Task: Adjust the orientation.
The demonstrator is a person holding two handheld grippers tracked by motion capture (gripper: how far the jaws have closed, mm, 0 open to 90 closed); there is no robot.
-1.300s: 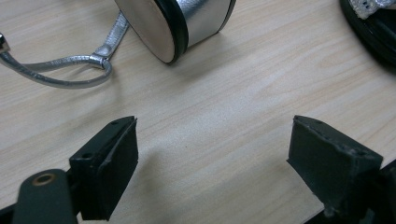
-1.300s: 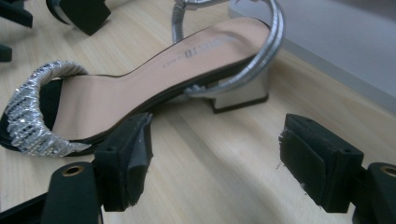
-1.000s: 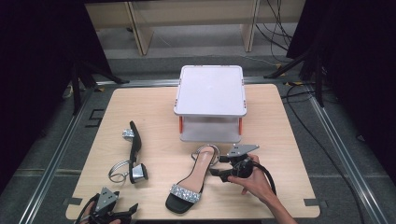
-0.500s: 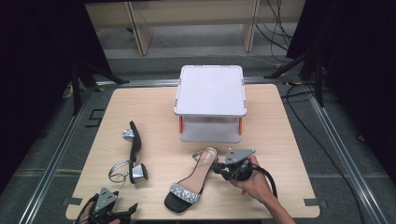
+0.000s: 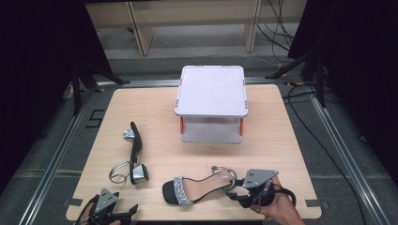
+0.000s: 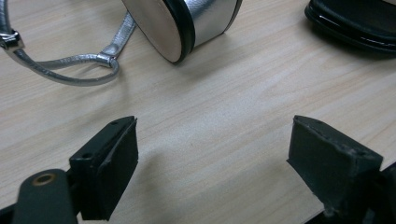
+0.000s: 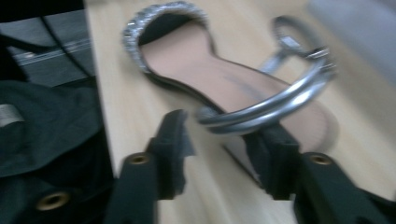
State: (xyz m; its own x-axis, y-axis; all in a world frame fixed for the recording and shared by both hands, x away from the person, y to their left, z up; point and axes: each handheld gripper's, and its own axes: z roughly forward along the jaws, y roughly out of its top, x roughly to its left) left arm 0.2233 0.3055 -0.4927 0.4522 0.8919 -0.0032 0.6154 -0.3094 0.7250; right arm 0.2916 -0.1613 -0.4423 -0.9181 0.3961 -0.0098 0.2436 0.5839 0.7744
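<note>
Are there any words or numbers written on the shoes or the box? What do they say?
None can be read. The white box has a plain lid, the upright sandal shows a faint blurred mark on its insole in the right gripper view, and the sandal on its side shows no writing.

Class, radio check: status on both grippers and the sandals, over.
Left gripper open, resting near table edge. Right gripper jaws just opening, straddling upright sandal's heel strap. Other sandal on its side. Box well clear.

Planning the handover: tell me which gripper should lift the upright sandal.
Right. The right gripper is already at the heel strap of the upright sandal, jaws just opening. The left gripper sits open, nearer the sideways sandal.
</note>
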